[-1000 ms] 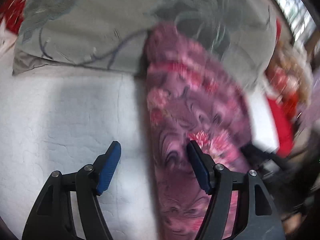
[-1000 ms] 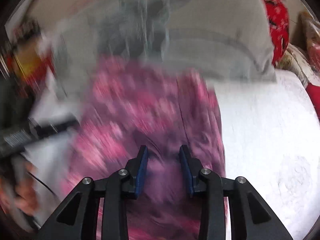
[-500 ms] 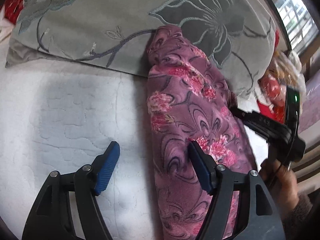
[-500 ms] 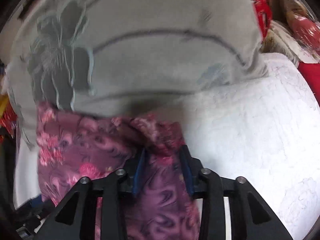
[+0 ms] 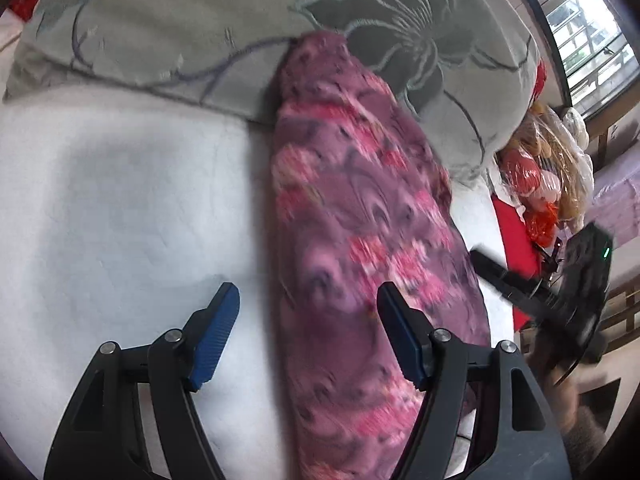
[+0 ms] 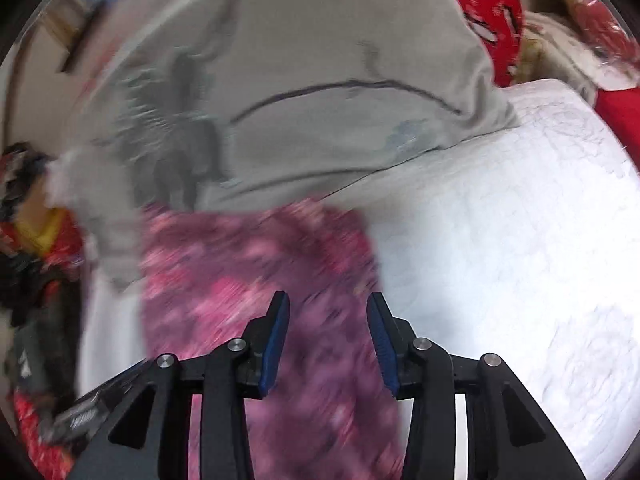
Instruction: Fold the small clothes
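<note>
Your right gripper (image 6: 327,338) has just let its fingers open, releasing the purple floral garment (image 5: 360,240) (folded long) on the white bed (image 5: 120,208) against the grey pillow (image 5: 200,28); your left gripper (image 5: 308,330) hangs open, holding nothing.

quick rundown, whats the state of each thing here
purple floral garment: folded into a long strip on the white bedcover, far end against the grey pillow
left gripper: open, empty
right gripper: jaws have just been opening, garment beneath, not pinched
</note>
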Demonstrator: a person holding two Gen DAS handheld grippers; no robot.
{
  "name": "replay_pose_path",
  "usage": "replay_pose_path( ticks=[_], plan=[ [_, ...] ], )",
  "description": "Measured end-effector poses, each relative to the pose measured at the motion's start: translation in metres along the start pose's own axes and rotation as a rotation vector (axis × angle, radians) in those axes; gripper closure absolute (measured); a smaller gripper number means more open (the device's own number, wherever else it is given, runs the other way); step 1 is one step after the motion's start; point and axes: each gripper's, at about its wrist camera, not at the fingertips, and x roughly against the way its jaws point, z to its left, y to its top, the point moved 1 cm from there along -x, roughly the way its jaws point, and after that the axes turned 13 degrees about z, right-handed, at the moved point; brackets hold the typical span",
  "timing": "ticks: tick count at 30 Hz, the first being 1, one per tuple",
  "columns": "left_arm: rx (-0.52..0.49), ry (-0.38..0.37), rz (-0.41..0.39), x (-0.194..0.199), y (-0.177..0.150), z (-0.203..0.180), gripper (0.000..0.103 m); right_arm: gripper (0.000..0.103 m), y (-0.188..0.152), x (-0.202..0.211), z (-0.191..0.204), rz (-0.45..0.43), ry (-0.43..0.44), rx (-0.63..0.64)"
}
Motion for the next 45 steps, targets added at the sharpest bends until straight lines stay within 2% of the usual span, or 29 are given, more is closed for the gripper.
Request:
replay_pose_path(
  ticks=[1,2,3,7,10,11,13,14,18,19,20,22,24,28,32,33,37,40,41,42,43,45],
  plan=[
    [-0.01,0.059,0.006,-0.001,-0.006,-0.007,0.032,0.054,-0.011,-0.005,0.0,0.023,-0.032,0.023],
    [-0.023,0.096,0.009,0.0,-0.009,-0.013,0.032,0.051,-0.023,-0.011,-0.002,0.056,-0.111,0.046],
    [-0.038,0.13,0.013,0.001,-0.014,-0.02,0.032,0.043,-0.033,-0.01,-0.008,0.062,-0.135,0.052],
    [-0.057,0.2,0.044,0.009,-0.032,-0.034,0.032,0.042,-0.058,0.023,-0.029,0.006,-0.046,-0.064],
    [-0.059,0.247,0.05,0.017,-0.041,-0.04,0.032,0.042,-0.083,0.042,-0.033,-0.002,-0.023,-0.053],
    [-0.061,0.264,0.054,0.018,-0.043,-0.042,0.032,0.045,-0.092,0.046,-0.033,0.002,-0.027,-0.045],
    [-0.074,0.305,0.057,0.022,-0.049,-0.05,0.032,0.079,-0.111,0.058,-0.034,0.004,-0.049,-0.007],
    [-0.081,0.319,0.056,0.024,-0.051,-0.051,0.032,0.092,-0.114,0.053,-0.03,0.0,-0.047,0.013],
    [-0.104,0.388,0.059,0.027,-0.062,-0.056,0.032,0.094,-0.128,0.073,-0.036,-0.099,-0.042,0.009],
    [-0.099,0.403,0.085,0.018,-0.061,-0.057,0.032,0.095,-0.122,0.064,-0.026,-0.095,-0.05,-0.005],
    [-0.096,0.408,0.107,0.014,-0.062,-0.052,0.032,0.102,-0.119,0.054,-0.026,-0.073,-0.067,-0.029],
    [-0.104,0.42,0.163,0.003,-0.067,-0.044,0.032,0.101,-0.117,0.032,-0.034,-0.019,-0.075,-0.077],
    [-0.095,0.391,0.166,0.005,-0.068,-0.037,0.032,0.098,-0.121,0.038,-0.042,-0.023,-0.03,-0.114],
    [-0.018,0.257,0.151,0.022,-0.044,-0.022,0.032,0.091,-0.107,0.061,-0.049,-0.095,0.048,-0.153],
    [0.009,0.183,0.164,0.023,-0.01,-0.011,0.032,0.066,-0.067,0.053,-0.047,-0.088,0.061,-0.145],
    [0.01,0.169,0.171,0.02,-0.002,-0.009,0.032,0.065,-0.055,0.047,-0.042,-0.081,0.058,-0.137],
    [0.026,0.125,0.166,0.01,0.038,-0.004,0.032,0.065,-0.004,0.017,-0.025,-0.108,0.064,-0.111],
    [0.045,0.08,0.16,0.004,0.056,-0.002,0.032,0.069,0.025,-0.01,-0.021,-0.026,0.043,-0.119],
    [0.05,0.082,0.154,0.0,0.063,-0.001,0.032,0.09,0.032,-0.014,-0.016,-0.024,0.015,-0.09],
    [0.06,0.1,0.149,-0.006,0.069,0.001,0.032,0.099,0.036,-0.013,-0.012,-0.053,-0.028,-0.058],
    [0.08,0.116,0.167,-0.018,0.076,0.006,0.028,0.098,0.038,-0.014,-0.012,-0.065,-0.047,-0.058],
    [0.106,0.091,0.162,-0.021,0.078,0.01,0.025,0.1,0.042,-0.03,-0.025,-0.01,-0.055,-0.108]
  ],
)
